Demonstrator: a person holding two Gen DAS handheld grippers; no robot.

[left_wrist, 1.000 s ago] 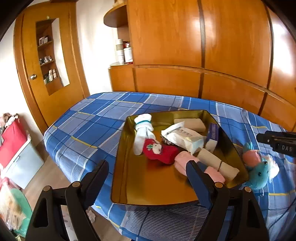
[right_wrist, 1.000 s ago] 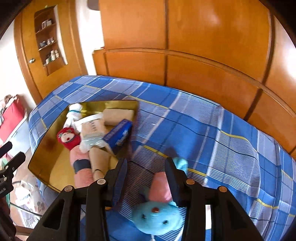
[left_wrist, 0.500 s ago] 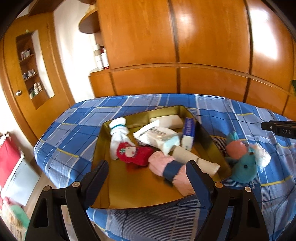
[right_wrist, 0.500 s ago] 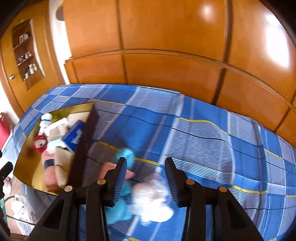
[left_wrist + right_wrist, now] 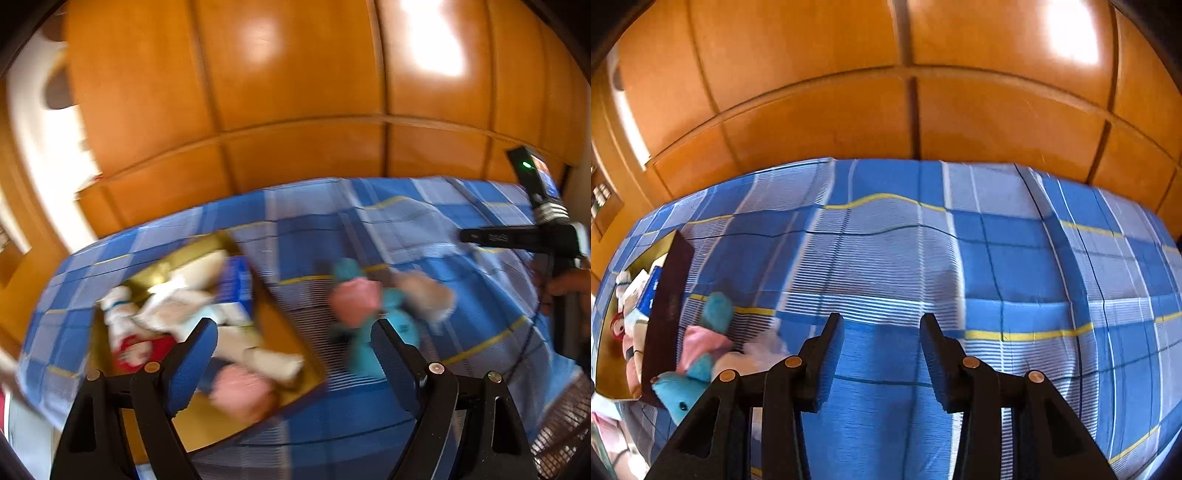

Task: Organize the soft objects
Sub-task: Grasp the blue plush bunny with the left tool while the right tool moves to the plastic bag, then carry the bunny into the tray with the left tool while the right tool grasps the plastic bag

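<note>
Plush toy lies on the bed, just right of the gold tray.
The teal and pink toy is blurred. The tray holds socks, a blue box and other soft things. Left claw gapes wide, empty; right claw stands partly open over bare blue plaid, gripping nothing.

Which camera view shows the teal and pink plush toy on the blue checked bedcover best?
The left wrist view. There the teal and pink plush toy lies near the centre, mostly visible though blurred, right of the gold tray. The right wrist view shows it only at the far left edge, partly hidden behind the gripper.
</note>
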